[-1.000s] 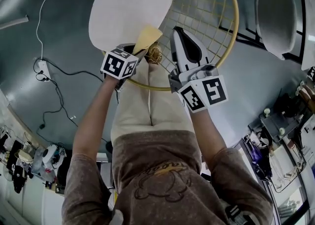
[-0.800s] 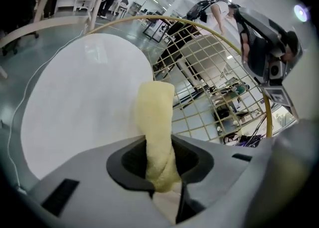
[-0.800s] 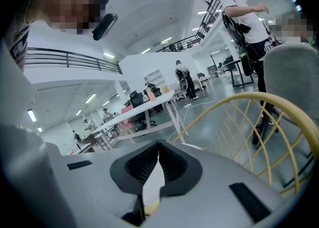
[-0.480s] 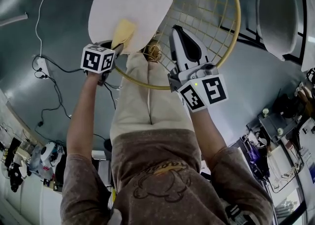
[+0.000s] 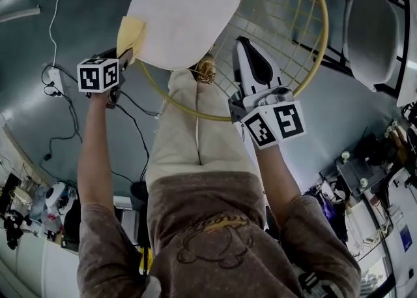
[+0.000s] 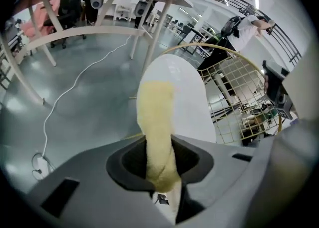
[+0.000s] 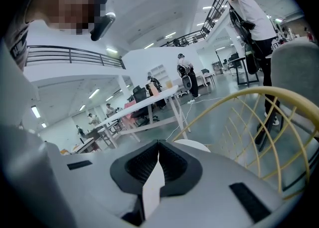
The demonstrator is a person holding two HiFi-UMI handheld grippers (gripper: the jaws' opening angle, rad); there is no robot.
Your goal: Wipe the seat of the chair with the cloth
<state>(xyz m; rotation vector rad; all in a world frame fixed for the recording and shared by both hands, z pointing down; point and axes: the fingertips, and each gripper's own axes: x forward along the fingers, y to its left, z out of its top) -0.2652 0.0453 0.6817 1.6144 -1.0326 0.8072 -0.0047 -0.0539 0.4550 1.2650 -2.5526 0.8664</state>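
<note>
Firstly, the jaws. Left gripper (image 6: 159, 159): jaws closed tight on the near end of a soft pale-yellow cloth (image 6: 155, 117), whose free length projects forward from them. Right gripper (image 7: 158, 157): jaws pressed together with nothing between them.

In the head view the cloth lies at the left edge of the rounded white plastic chair seat (image 5: 189, 10), partly overlapping it and partly hanging beyond the rim. Whether it bears on the seat cannot be told. The right gripper hovers idle over the yellow wire-mesh backrest (image 5: 280, 23) at the seat's right edge, apart from it.

Judged step: a wiping stroke starting from the left edge, with most of the seat apparently yet to be covered. To do it well:
- Lower the left gripper so that the cloth's flat face, not merely its tip, presses on the seat.
- Draw it toward the right edge in overlapping passes.
- Clamp firmly so the cloth cannot slip out.
- Hold the hard jaws off the plastic.
- The right gripper could steady the backrest should the chair shift.
</note>
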